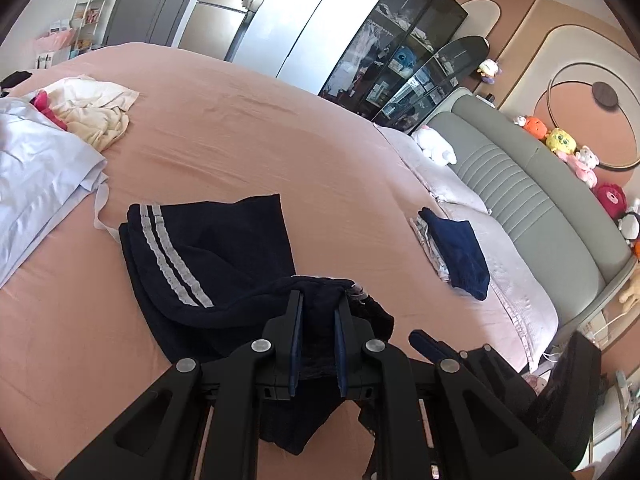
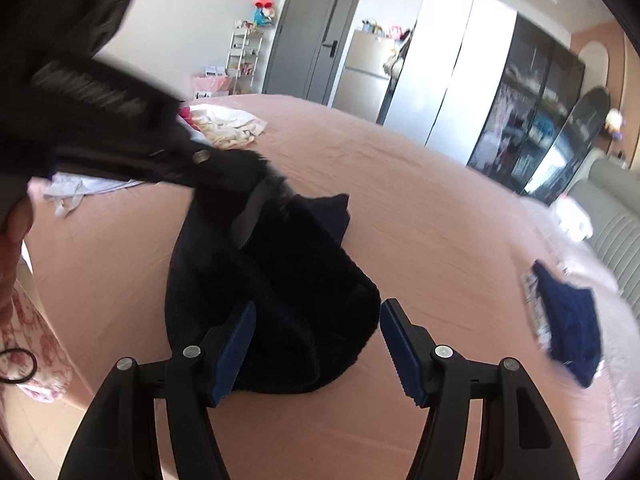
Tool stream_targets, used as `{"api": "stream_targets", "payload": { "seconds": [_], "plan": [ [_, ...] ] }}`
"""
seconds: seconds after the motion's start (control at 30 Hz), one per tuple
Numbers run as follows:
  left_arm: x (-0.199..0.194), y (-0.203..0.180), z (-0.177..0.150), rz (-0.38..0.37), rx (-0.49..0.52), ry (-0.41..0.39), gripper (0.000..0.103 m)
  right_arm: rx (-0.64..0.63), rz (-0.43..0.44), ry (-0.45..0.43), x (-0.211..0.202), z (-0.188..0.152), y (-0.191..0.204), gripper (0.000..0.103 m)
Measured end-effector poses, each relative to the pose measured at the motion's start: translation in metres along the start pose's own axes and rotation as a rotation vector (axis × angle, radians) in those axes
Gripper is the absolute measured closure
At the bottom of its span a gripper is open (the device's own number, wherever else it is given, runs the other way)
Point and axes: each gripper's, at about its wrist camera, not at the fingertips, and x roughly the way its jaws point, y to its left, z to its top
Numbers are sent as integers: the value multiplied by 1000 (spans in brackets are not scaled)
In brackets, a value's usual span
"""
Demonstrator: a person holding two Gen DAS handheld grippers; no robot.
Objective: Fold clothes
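- At the lower centre of the left wrist frame, your left gripper has its fingers narrowed onto a bunched edge of the navy garment, with dark fabric pinched between the two blue pads.
- That navy garment, with two white stripes running along one edge, lies partly spread on the pink bed, its gripped edge lifted above the rest of the cloth.
- In the right wrist frame the same garment sits in the middle of the picture as a dark rumpled heap, one end drawn up toward the upper left, where your left gripper shows as a blurred black shape.
- Your right gripper has its fingers spread wide with nothing between them; the near edge of the garment lies just beyond and between the tips.
- Toward the right of both frames, a folded dark blue piece rests on a small stack on the pale pillow area by the grey headboard.
- At the upper left of the left wrist frame lie a cream garment and a pale lilac garment, well apart from the navy one.
- At the left edge of the right wrist frame, part of your hand is visible.
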Motion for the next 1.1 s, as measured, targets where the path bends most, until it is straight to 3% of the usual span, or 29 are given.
{"api": "stream_targets", "payload": {
  "seconds": [0.1, 0.23, 0.4, 0.5, 0.63, 0.77, 0.83, 0.87, 0.9, 0.93, 1.0, 1.1],
  "plan": [
    [-5, -7, 3, -29, 28, -10, 91, -59, -65, -10, 5, 5, 14, 39],
    [-15, -13, -2, -20, 67, -5, 91, -38, -84, 29, 31, 14, 10, 39],
    [-22, -4, -13, -20, 84, 27, 91, 67, -7, 68, 50, 26, -19, 40],
    [-12, 2, -23, 13, 98, 73, 90, 160, 52, 112, 62, 31, -41, 94],
    [6, 5, -47, 52, 129, 169, 90, 380, 121, 201, 68, 12, -74, 97],
    [8, 5, -67, 65, 145, 221, 90, 418, 128, 242, 64, -21, -81, 97],
    [2, 5, -64, 34, 113, 197, 89, 400, 141, 236, 60, -24, -78, 97],
    [0, 4, -62, 17, 101, 190, 86, 401, 148, 233, 59, -24, -77, 97],
    [2, 2, -60, -1, 97, 194, 75, 403, 153, 231, 59, -23, -77, 97],
    [5, -1, -59, -6, 103, 196, 55, 404, 153, 233, 60, -22, -76, 97],
    [13, -12, -58, 5, 131, 190, 35, 400, 155, 237, 61, -21, -75, 96],
    [25, -27, -64, 27, 198, 194, 36, 410, 169, 238, 60, -21, -78, 96]
  ]
}}
